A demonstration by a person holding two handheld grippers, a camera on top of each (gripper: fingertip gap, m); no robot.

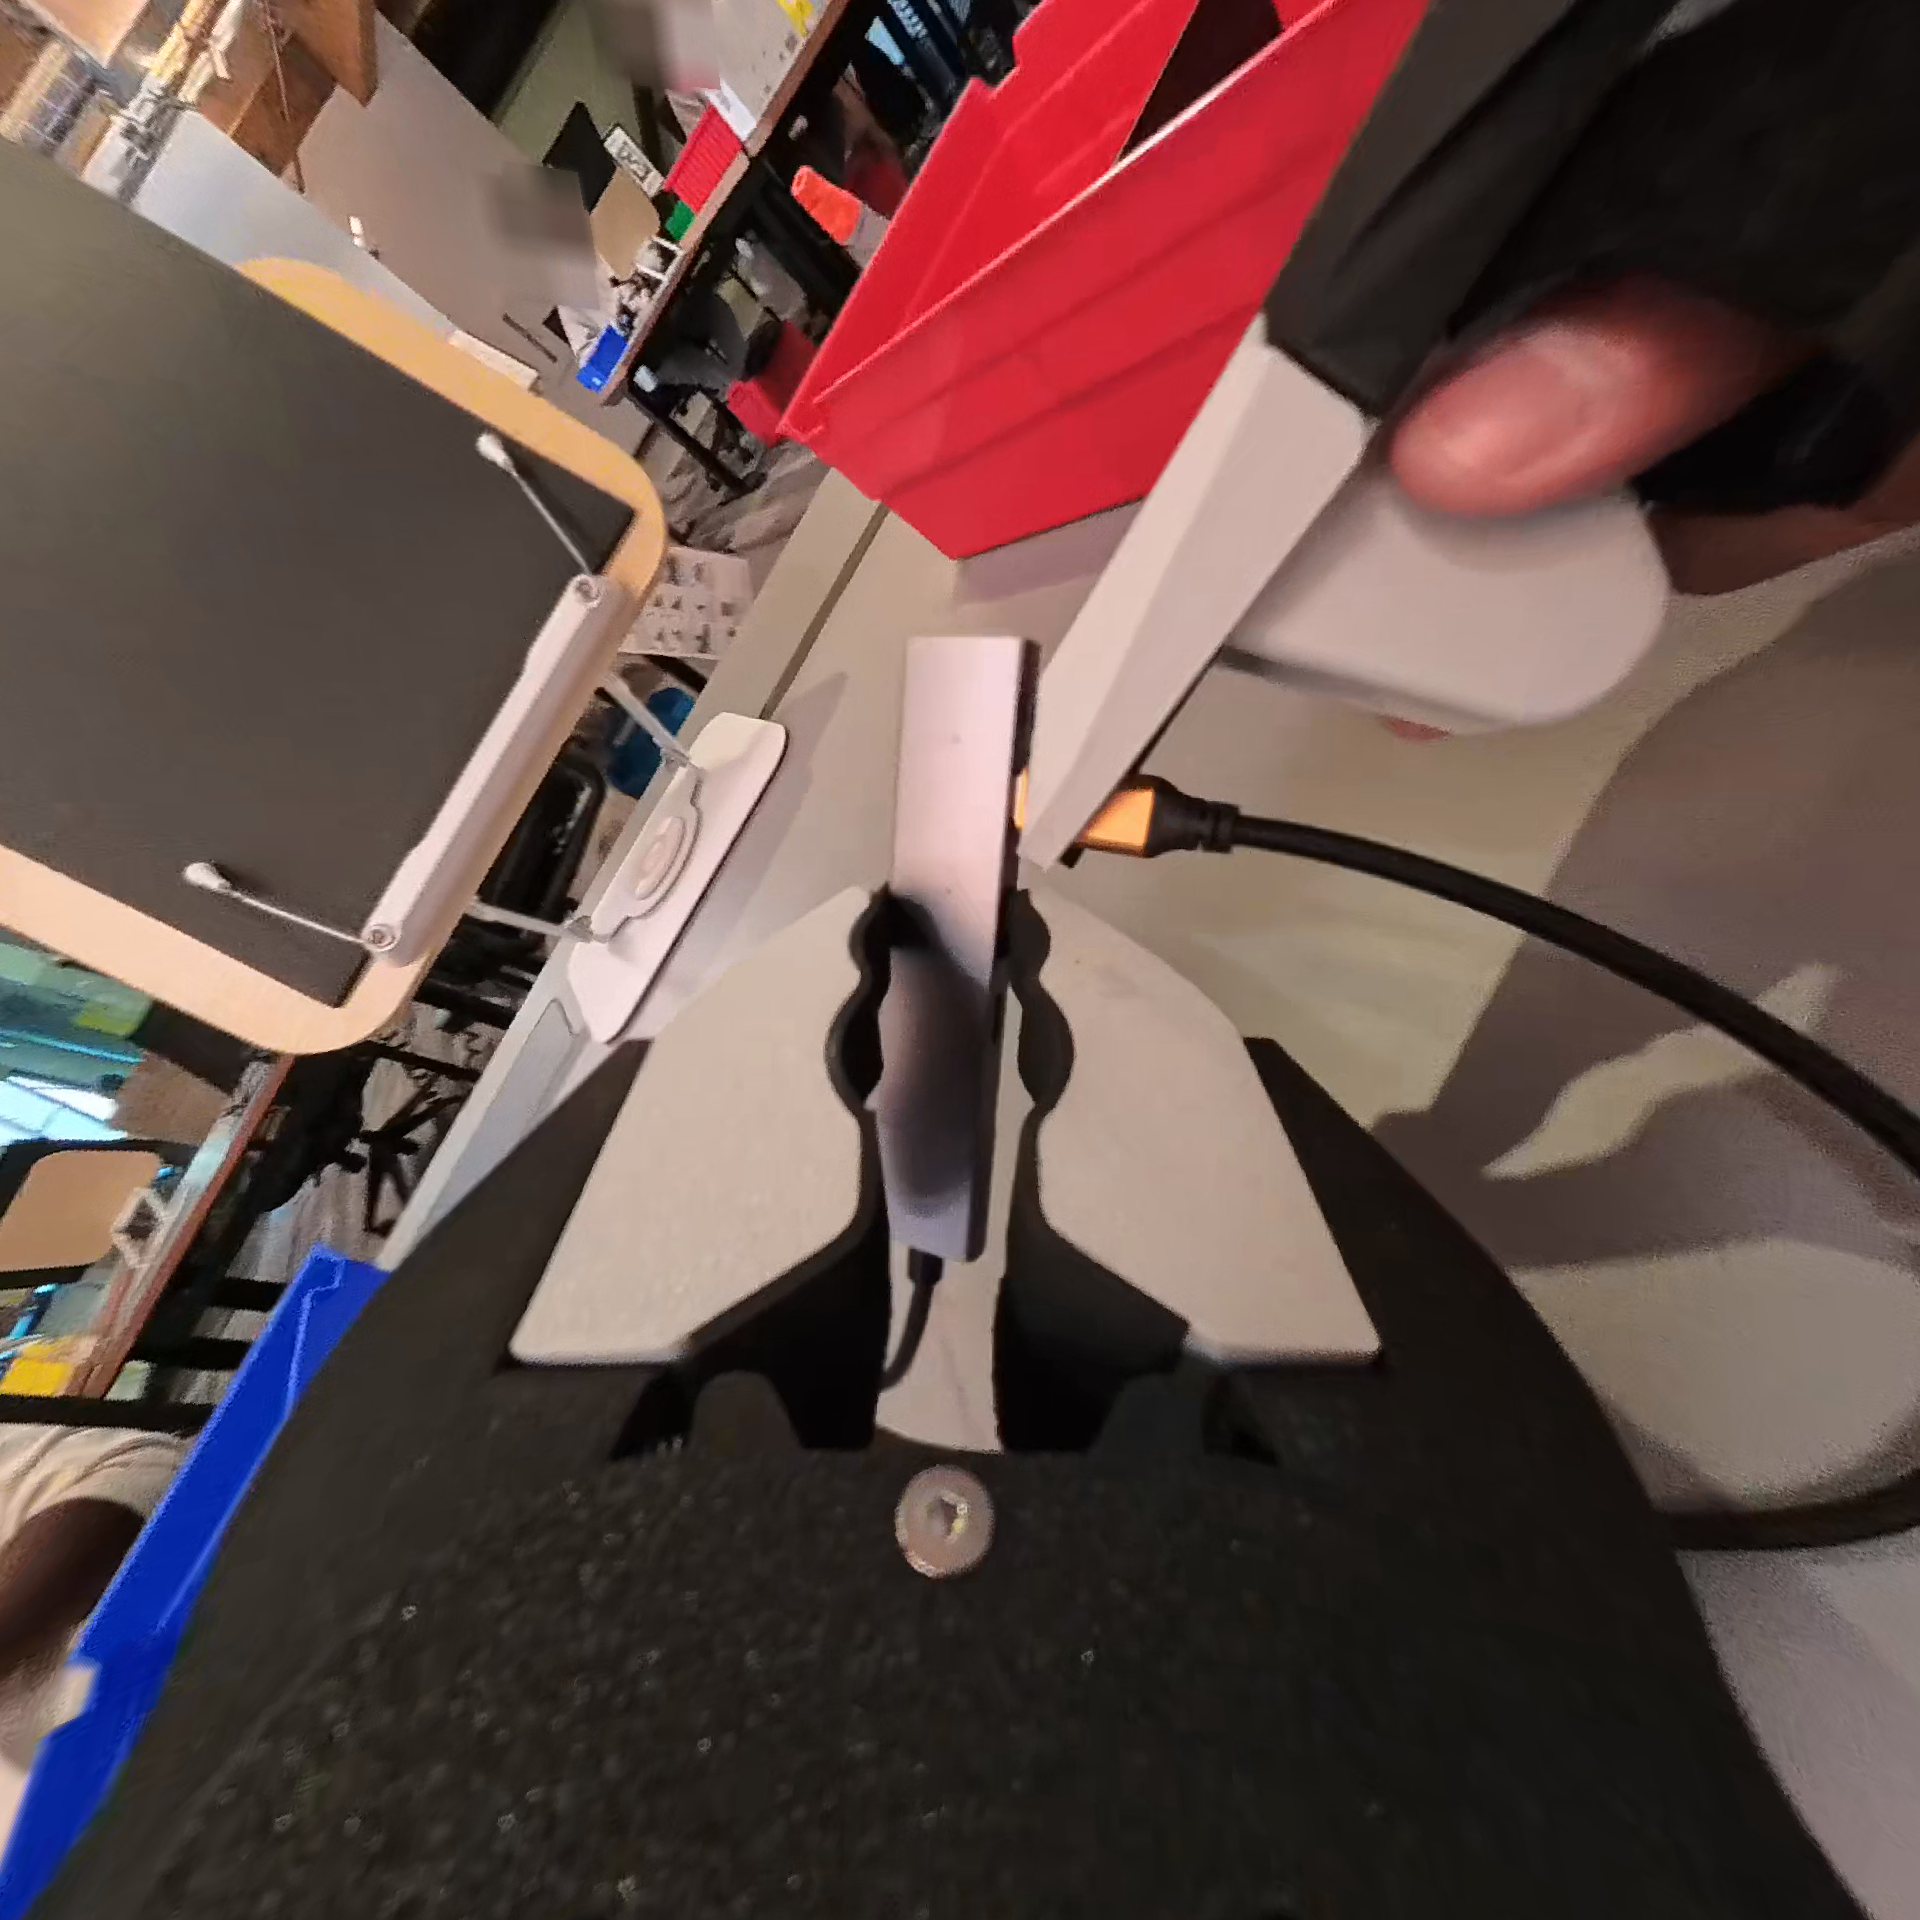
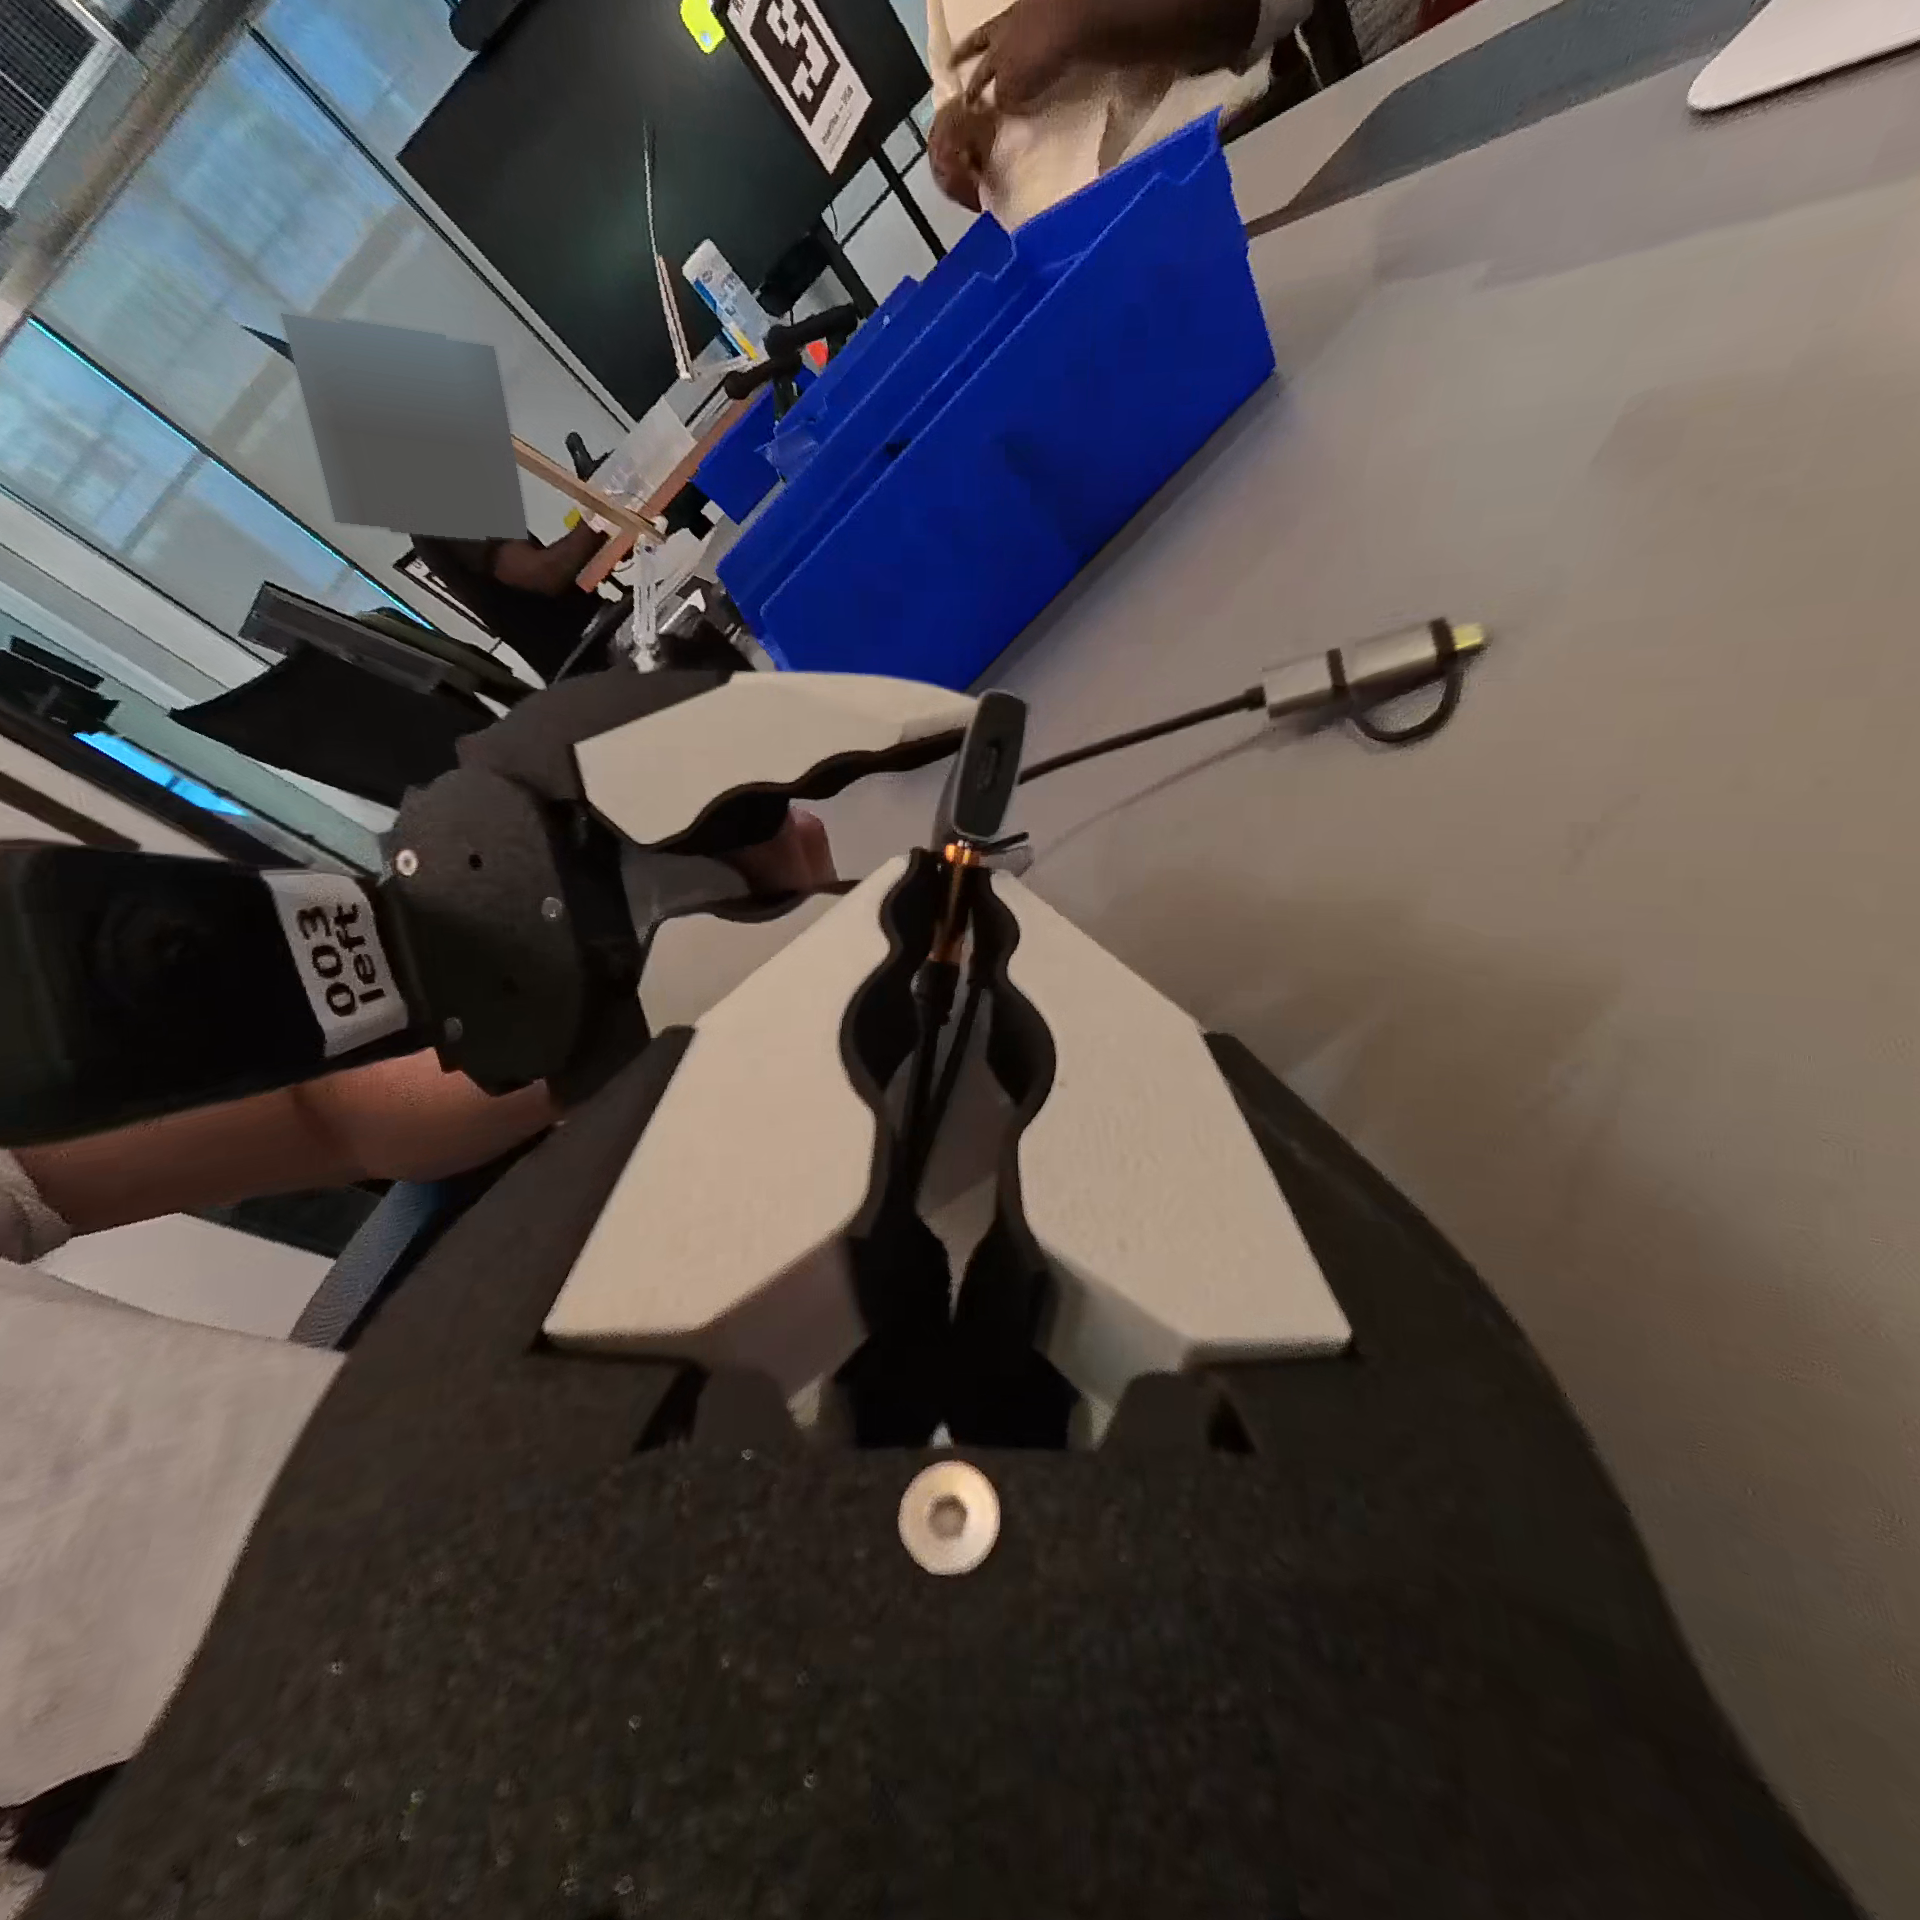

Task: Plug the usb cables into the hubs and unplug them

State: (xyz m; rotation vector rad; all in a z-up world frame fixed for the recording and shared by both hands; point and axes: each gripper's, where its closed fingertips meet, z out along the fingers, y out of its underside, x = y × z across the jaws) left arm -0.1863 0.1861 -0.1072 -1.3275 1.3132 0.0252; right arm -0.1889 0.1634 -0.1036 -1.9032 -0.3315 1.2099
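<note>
Left gripper [image 1: 948,925] tight around hub [image 1: 956,790]

Writing is showing in two places.
A white label [image 2: 348,961] is sitting on the left gripper [image 2: 914,800]; a black-and-white marker sign [image 2: 816,62] is standing behind, its small print blurred.

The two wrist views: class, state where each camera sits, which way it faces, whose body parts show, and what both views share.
Left wrist view: on the left gripper, looking along its jaws shut on the grey hub; a thumb on the right gripper shows.
Right wrist view: on the right gripper, facing the orange-collared plug at the hub; a forearm shows.
Shared: hub, plug, both grippers, grey table, blue bin.
</note>
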